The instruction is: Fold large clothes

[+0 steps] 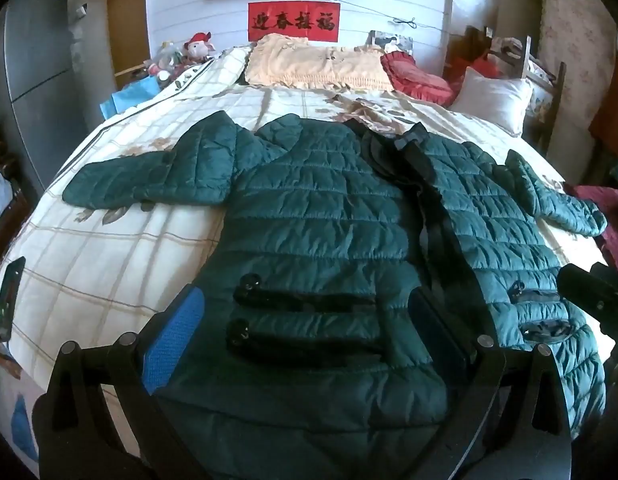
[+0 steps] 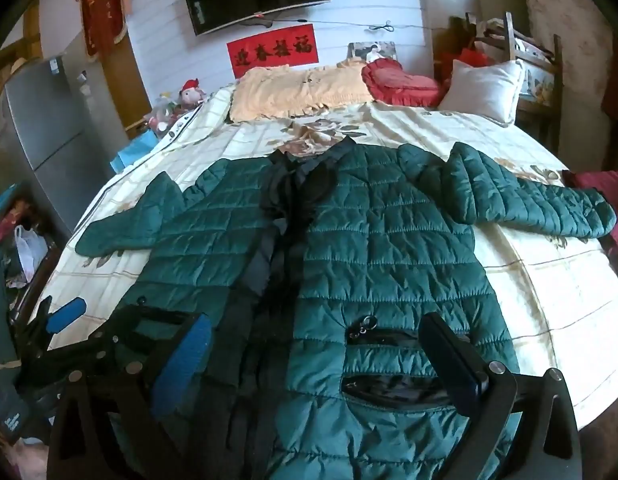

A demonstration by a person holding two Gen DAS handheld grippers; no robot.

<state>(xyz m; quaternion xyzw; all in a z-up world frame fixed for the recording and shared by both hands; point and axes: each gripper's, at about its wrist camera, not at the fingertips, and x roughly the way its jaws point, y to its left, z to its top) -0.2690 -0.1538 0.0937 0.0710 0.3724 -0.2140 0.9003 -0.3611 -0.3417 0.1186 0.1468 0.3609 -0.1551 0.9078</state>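
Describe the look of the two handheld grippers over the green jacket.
Both match: the left gripper and right gripper have black angular linkage frames with round silver bolt heads. Each has two flat fingers, one showing a textured blue pad, the other looking dark. No cables or sleeves visible.

Bed (image 2: 549, 280) under a checked cream quilt. Green padded jacket (image 2: 369, 248) spread flat across it; pillows (image 2: 305, 88) at the head

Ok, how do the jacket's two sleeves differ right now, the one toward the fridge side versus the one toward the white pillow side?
The fridge-side sleeve lies close against the jacket body and looks bent at the shoulder; the pillow-side sleeve stretches well away from the body. The fridge-side cuff rests on the bedspread; the pillow-side cuff reaches the bed edge by a red cloth. Both are quilted green, lying flat, ungripped.
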